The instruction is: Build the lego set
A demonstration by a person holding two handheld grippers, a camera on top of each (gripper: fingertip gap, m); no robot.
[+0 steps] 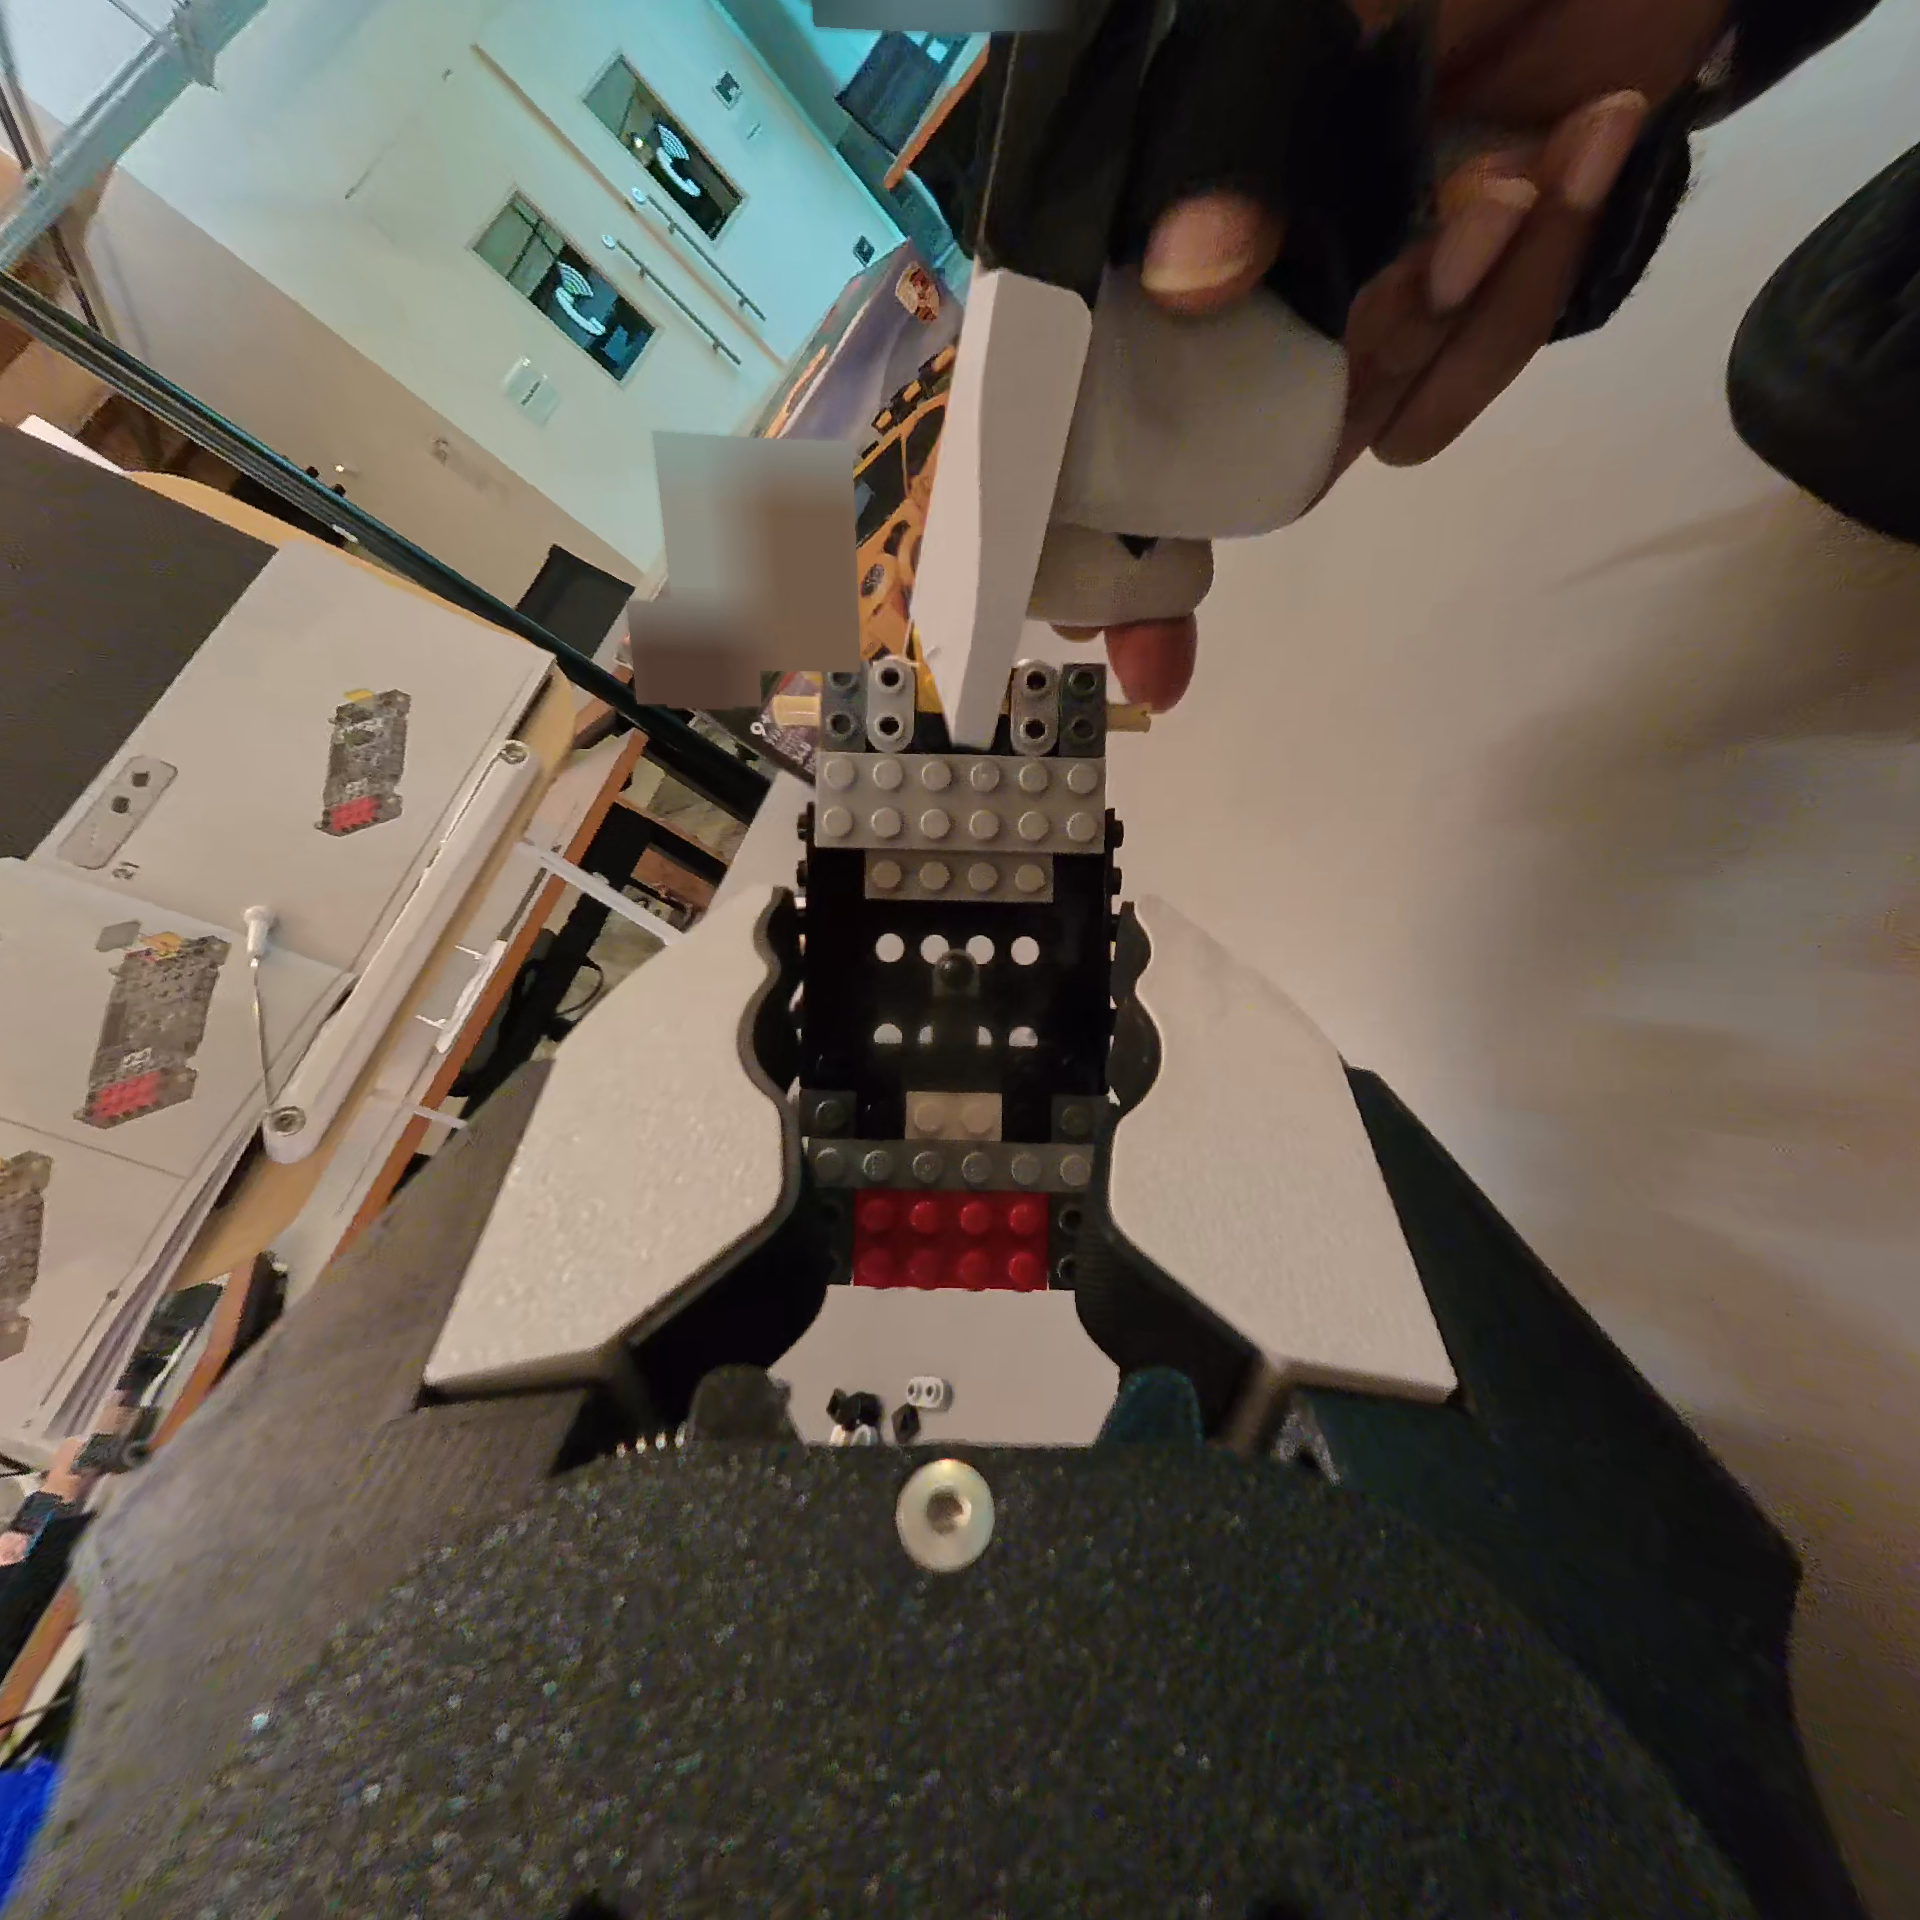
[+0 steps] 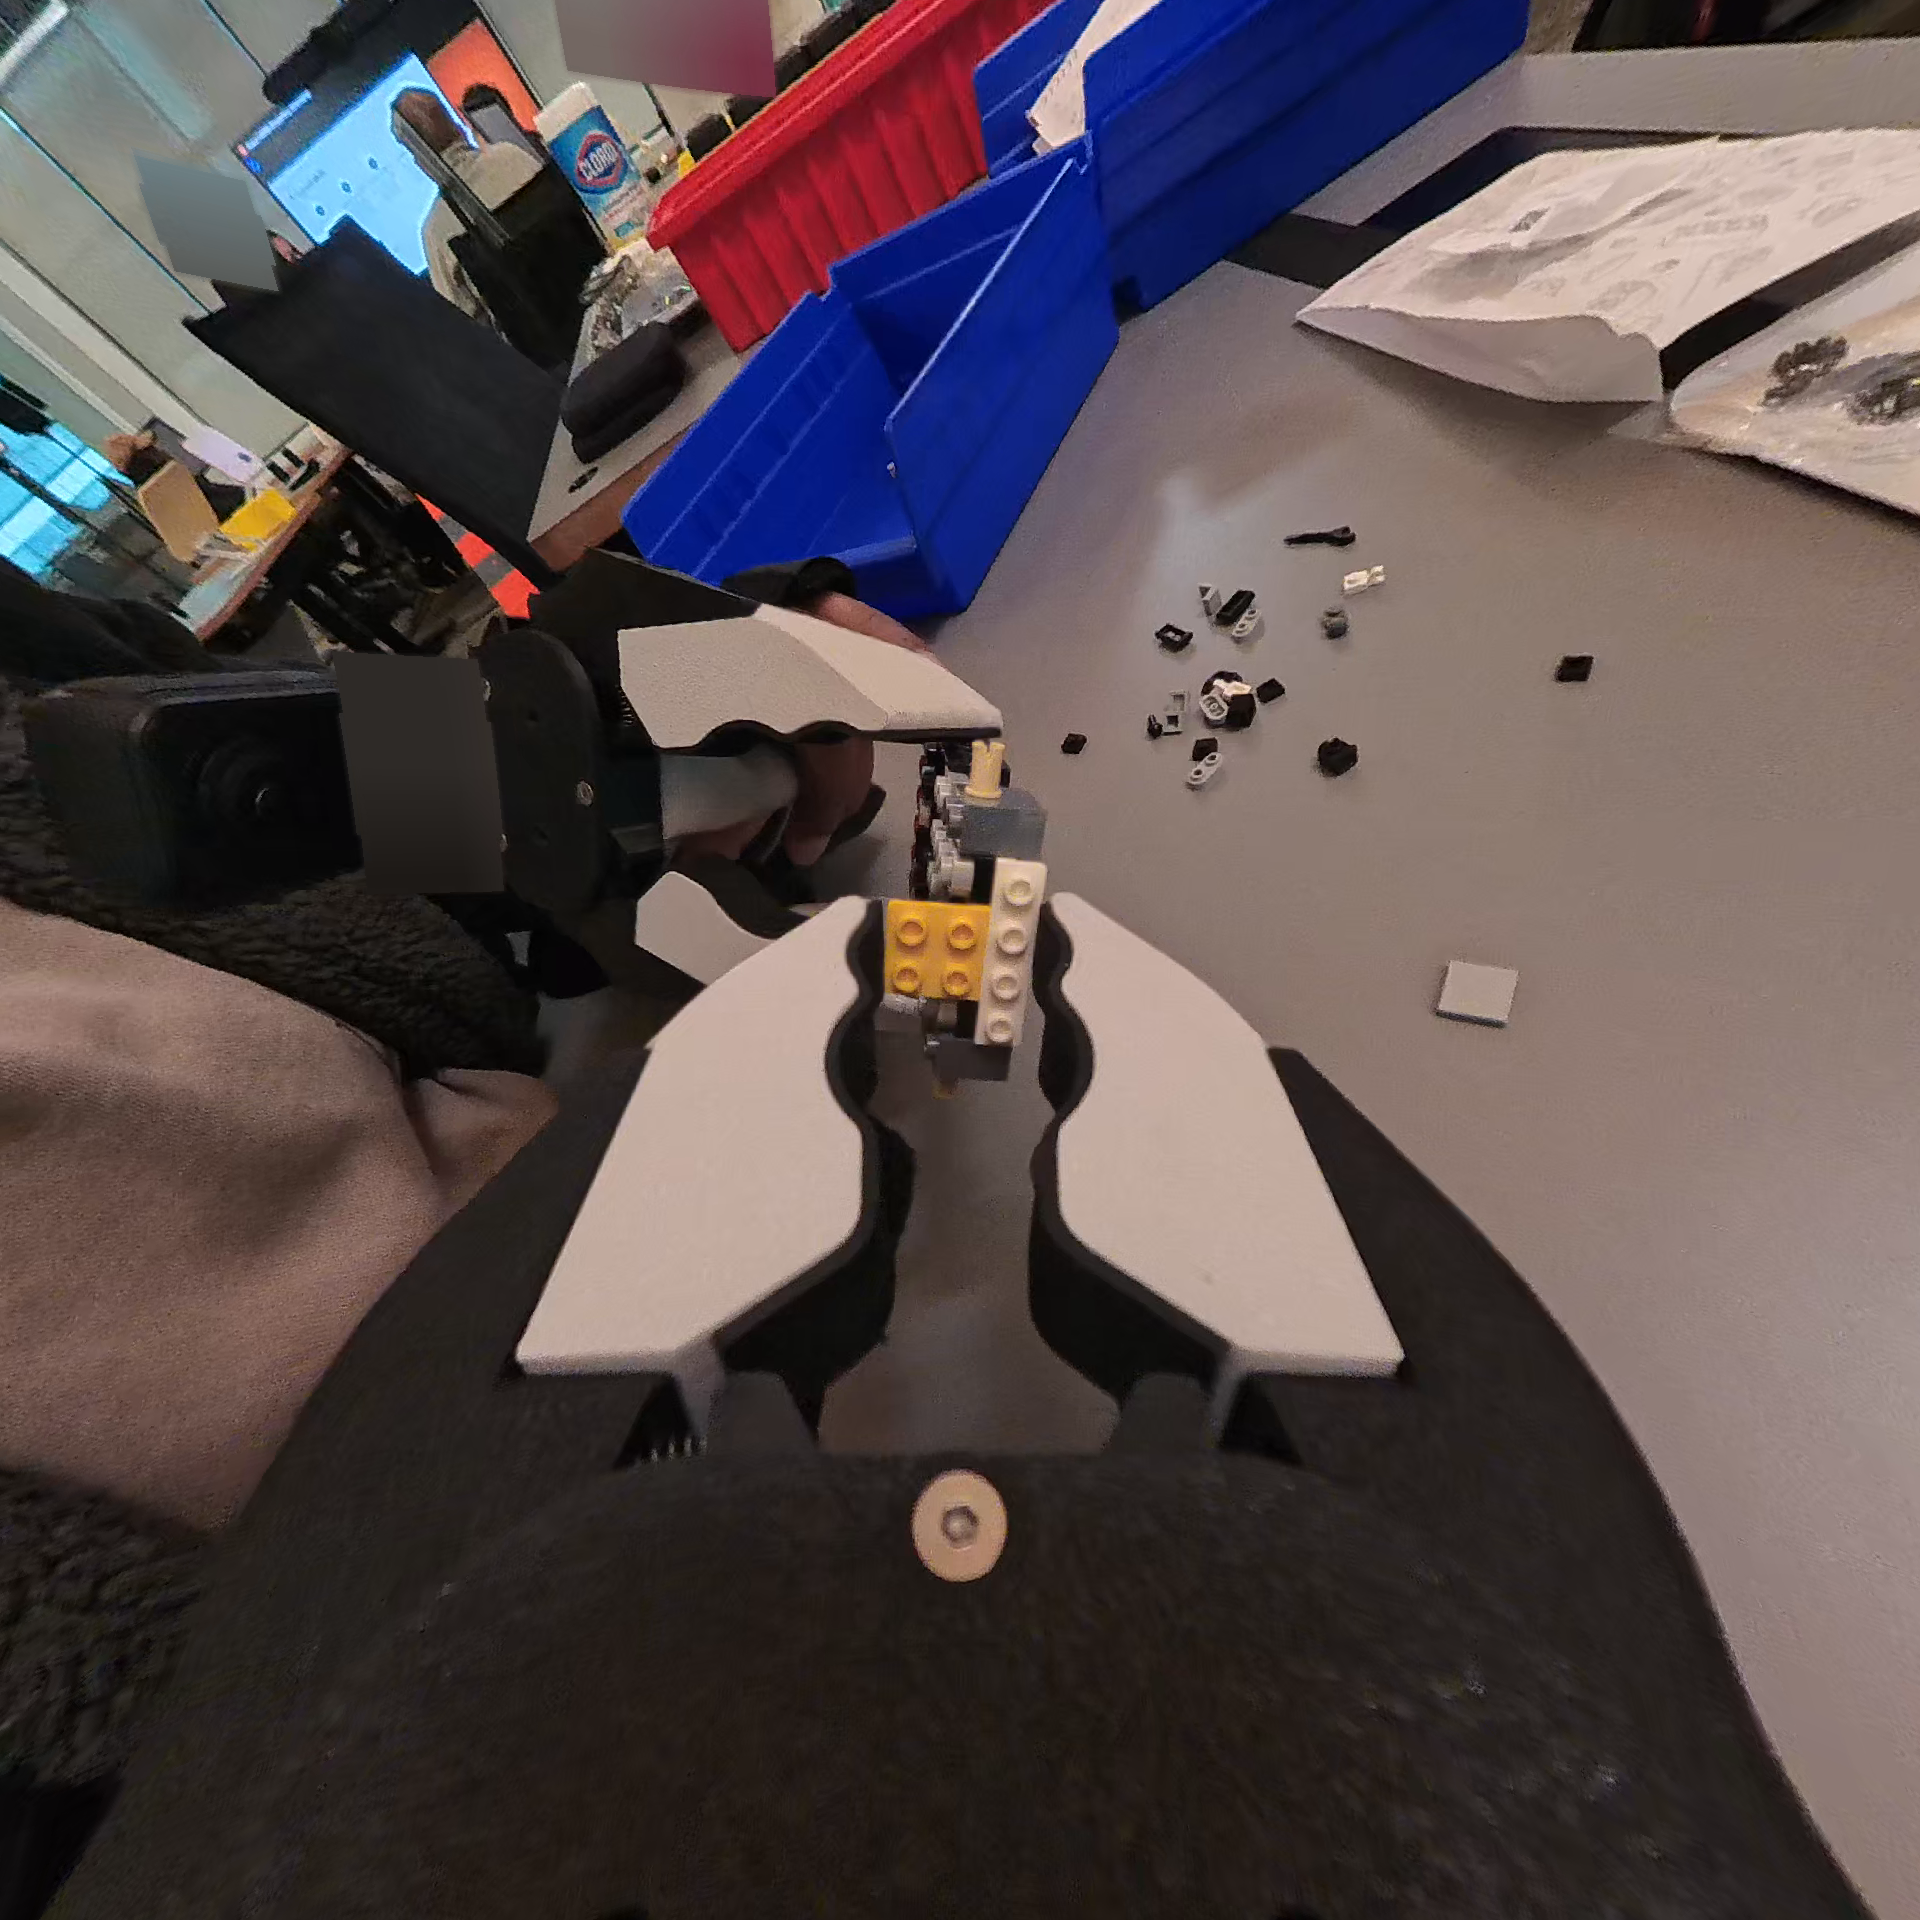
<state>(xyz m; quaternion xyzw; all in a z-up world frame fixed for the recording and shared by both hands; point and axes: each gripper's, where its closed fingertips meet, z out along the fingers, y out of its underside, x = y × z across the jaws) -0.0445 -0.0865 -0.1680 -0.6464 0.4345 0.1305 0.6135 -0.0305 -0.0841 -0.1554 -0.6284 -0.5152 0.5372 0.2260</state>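
Observation:
The lego build (image 1: 956, 997) is a long black chassis with grey plates on top and a red plate (image 1: 951, 1242) at the near end. My left gripper (image 1: 956, 914) is shut on its two long sides. My right gripper (image 2: 956, 914) is shut on the build's far end, around a yellow brick (image 2: 935, 951) and a white plate (image 2: 1013, 956). One of the right gripper's white fingers (image 1: 987, 499) shows in the left wrist view, with its tip between the grey bricks at the far end. The build is held above the grey table (image 2: 1455, 1247).
Several small loose pieces (image 2: 1226, 691) and a grey square tile (image 2: 1475, 992) lie on the table to the right. Blue bins (image 2: 935, 416) and a red bin (image 2: 831, 177) stand behind. Paper bags (image 2: 1610, 260) lie at the far right. An open instruction booklet (image 1: 208, 831) is on the left. Both grippers' tips are close together, under 4 cm apart. The grey square tile (image 2: 1475, 992) is about 15 cm from both grippers' fingertips.

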